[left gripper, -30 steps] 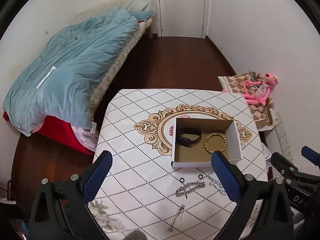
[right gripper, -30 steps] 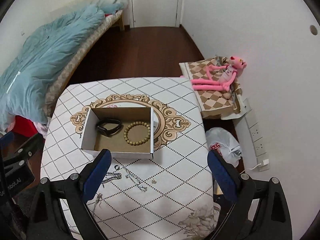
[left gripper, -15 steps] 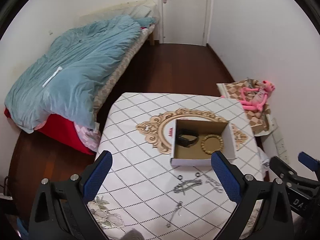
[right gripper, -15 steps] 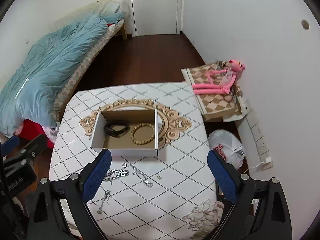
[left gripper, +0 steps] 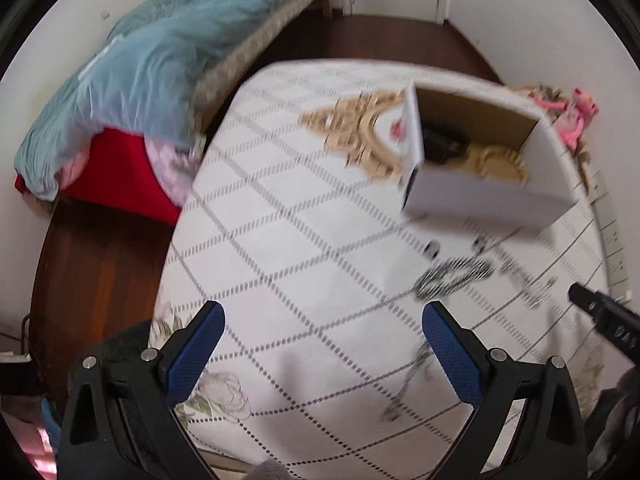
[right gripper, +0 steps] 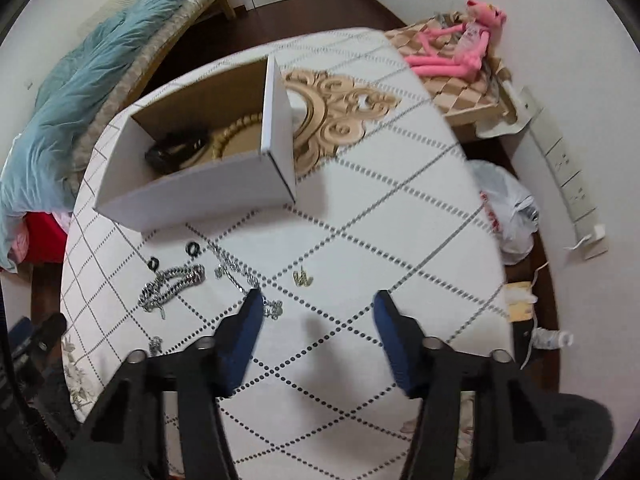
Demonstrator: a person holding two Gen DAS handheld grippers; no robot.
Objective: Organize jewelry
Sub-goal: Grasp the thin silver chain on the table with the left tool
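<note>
A white cardboard box [right gripper: 200,184] [left gripper: 480,200] stands on the table and holds a black band [right gripper: 176,150] and a wooden bead bracelet [right gripper: 236,136]. In front of it lie a thick silver chain [right gripper: 172,284] [left gripper: 456,276], a thin chain [right gripper: 244,276], two small black rings [right gripper: 192,248] and a small gold piece [right gripper: 302,278]. Another thin chain [left gripper: 412,376] lies nearer the front edge. My right gripper [right gripper: 318,312] is open, low over the cloth just right of the chains. My left gripper [left gripper: 324,336] is open and empty over bare cloth, left of the chains.
The table has a white diamond-pattern cloth [right gripper: 380,200] with a gold ornament. A bed with a blue quilt [left gripper: 160,60] is at the left. A pink plush toy [right gripper: 460,48] on a cushion and a plastic bag [right gripper: 508,208] are on the floor at the right.
Both grippers have dropped fast toward the table and moved closer to the jewelry in front of the box. The left view is blurred by motion. The right jaws have narrowed.
</note>
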